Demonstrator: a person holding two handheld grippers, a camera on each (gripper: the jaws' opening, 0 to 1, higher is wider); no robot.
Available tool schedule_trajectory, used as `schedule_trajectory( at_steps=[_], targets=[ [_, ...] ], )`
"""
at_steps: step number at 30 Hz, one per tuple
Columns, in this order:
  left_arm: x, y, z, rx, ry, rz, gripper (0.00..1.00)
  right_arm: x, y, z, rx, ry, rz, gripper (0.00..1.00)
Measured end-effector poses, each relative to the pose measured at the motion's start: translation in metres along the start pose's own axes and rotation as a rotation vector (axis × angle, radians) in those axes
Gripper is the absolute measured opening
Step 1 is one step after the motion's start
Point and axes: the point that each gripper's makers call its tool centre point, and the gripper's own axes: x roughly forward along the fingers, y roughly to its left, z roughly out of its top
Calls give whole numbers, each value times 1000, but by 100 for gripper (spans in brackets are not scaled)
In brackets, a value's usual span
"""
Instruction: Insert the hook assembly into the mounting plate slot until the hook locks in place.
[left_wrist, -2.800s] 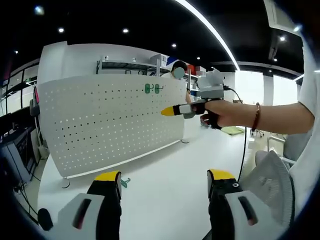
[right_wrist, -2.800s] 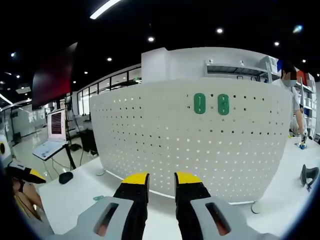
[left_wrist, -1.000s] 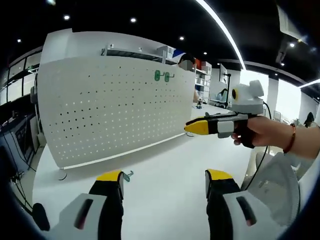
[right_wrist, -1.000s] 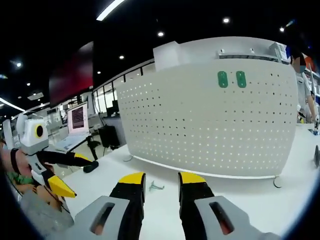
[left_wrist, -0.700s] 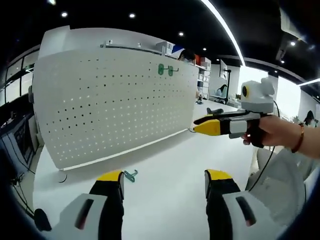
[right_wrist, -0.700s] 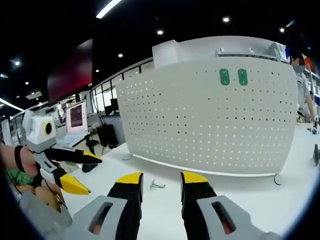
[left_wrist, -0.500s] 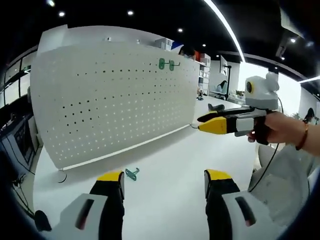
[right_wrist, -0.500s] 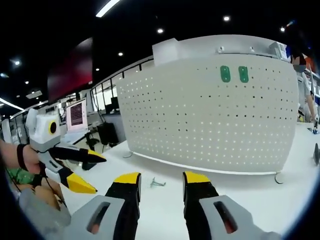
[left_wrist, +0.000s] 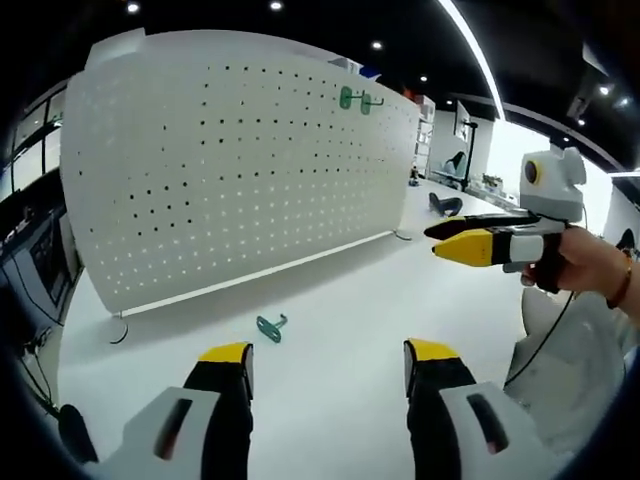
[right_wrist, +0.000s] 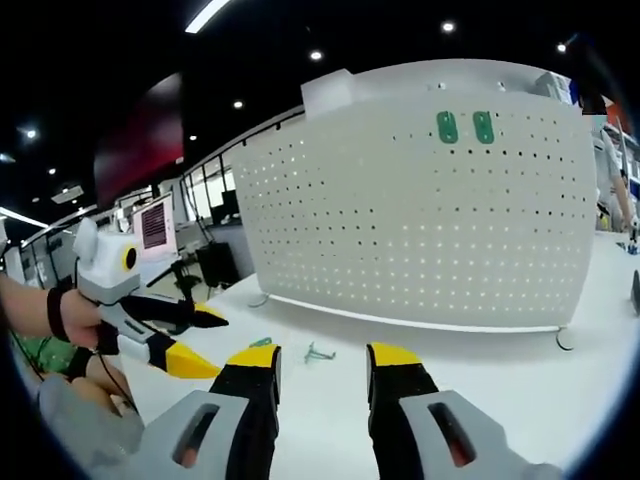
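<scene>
A white perforated mounting plate (left_wrist: 240, 170) stands upright on the white table (left_wrist: 340, 300). Two green hooks (left_wrist: 358, 98) hang near its top edge and appear again as the mounted hooks (right_wrist: 465, 127) in the right gripper view. A loose green hook (left_wrist: 270, 326) lies on the table in front of the plate, just ahead of my left gripper (left_wrist: 328, 355), which is open and empty. The right gripper (left_wrist: 470, 238) hovers at the right, held in a hand. My right gripper (right_wrist: 324, 358) is open and empty, the loose hook (right_wrist: 318, 352) beyond its tips. The left gripper (right_wrist: 205, 340) is at the left, jaws spread.
A black object (left_wrist: 445, 205) lies on the table past the plate's right end. A monitor (right_wrist: 158, 228) stands off the table at the left. A person (right_wrist: 612, 150) stands behind the plate's far end. The plate rests on small wire feet (left_wrist: 118, 330).
The right gripper has drawn back from the plate's mounted hooks, lower and to the right, and its jaws have spread wider. Both cameras have moved nearer the table and the loose hook.
</scene>
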Motion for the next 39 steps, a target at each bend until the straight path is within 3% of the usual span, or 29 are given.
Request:
schedule_trajectory(
  at_steps=[3, 18, 32, 39],
  targets=[
    [5, 3, -1, -24, -2, 2, 66, 1, 3, -4, 2, 15, 16, 35],
    [31, 11, -18, -8, 80, 1, 63, 0, 8, -19, 18, 45, 39, 38],
    [46, 22, -32, -29, 139, 19, 55, -1, 11, -28, 59, 53, 75, 40],
    [55, 25, -35, -31, 153, 24, 53, -1, 14, -32, 33, 69, 89, 43]
  ],
)
